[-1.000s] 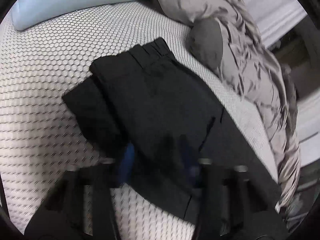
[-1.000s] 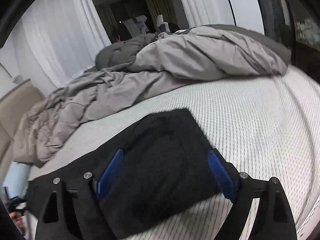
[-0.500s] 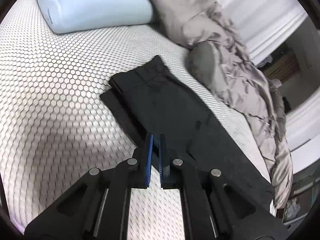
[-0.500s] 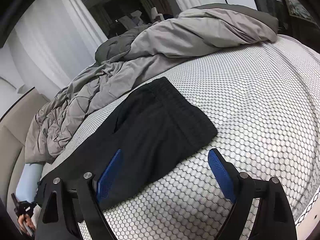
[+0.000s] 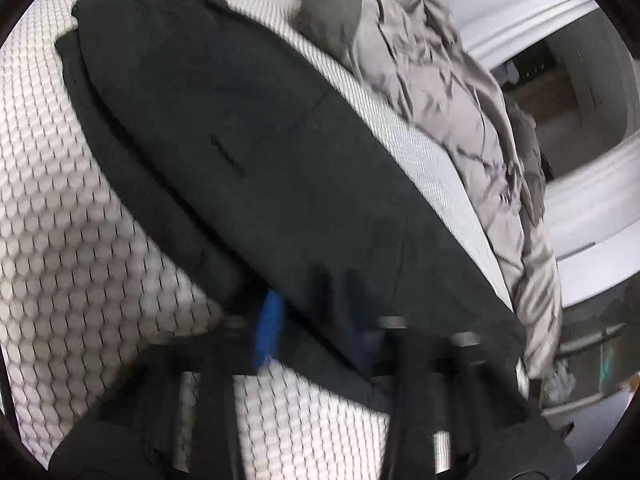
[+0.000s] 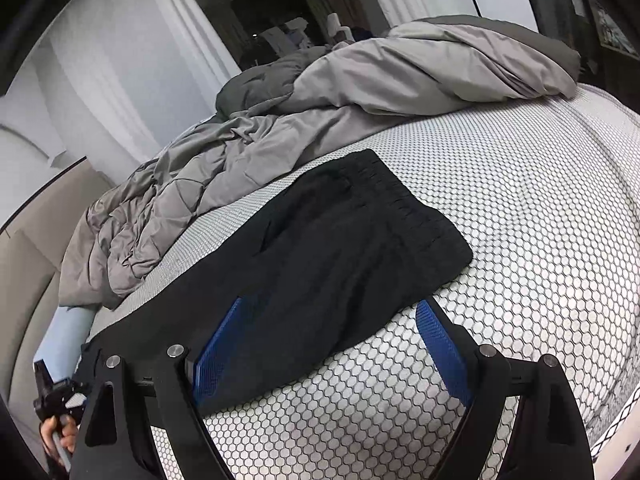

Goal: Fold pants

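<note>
White honeycomb bed bears black pants, grey duvet; right fingers wide, left fingers blurred.

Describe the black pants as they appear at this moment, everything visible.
The black pants lie flat on the honeycomb-patterned mattress, legs stacked lengthwise, matte dark fabric. The gathered elastic waistband points away from the right gripper, whose open fingers straddle the near edge. A slit pocket shows. The left gripper is blurred at the leg end. The grey duvet lies alongside.
</note>
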